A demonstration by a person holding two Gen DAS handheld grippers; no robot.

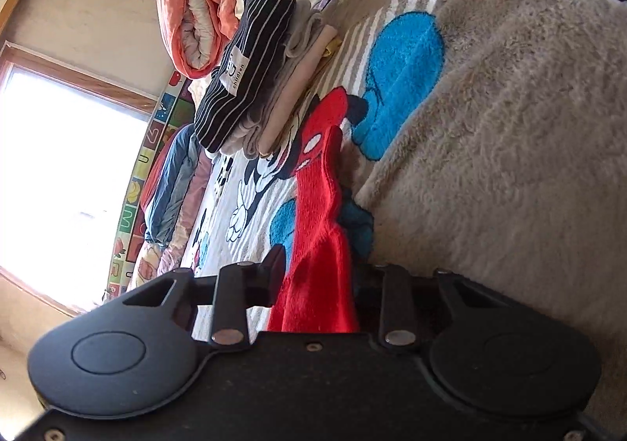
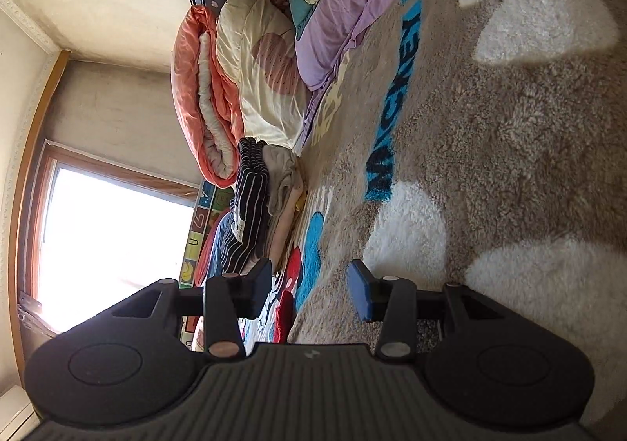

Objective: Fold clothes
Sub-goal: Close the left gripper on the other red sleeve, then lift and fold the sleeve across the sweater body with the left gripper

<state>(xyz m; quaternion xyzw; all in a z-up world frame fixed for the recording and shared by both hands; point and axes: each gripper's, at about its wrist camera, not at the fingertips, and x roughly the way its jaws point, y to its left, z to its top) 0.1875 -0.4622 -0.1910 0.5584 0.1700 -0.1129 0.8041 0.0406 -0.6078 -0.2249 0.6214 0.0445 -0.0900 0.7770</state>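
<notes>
Left gripper point(image 1: 313, 284) was clamped on a fold of red plush fabric point(image 1: 319, 245) raised off the carpet point(image 1: 509, 127); right gripper point(image 2: 309, 288) hung wide and empty. Folded clothes point(image 1: 250, 80) sat stacked near the rolled bedding point(image 1: 196, 2).

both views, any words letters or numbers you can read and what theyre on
"children" on the white tag sewn to the striped folded garment; the smaller print above it is too blurred to read.
"MICKEY" in blue letters on the shaggy rug, seen turned sideways.
"M" and "U" on the alphabet play mat by the window; its other tiles are too small or skewed to read.
</notes>
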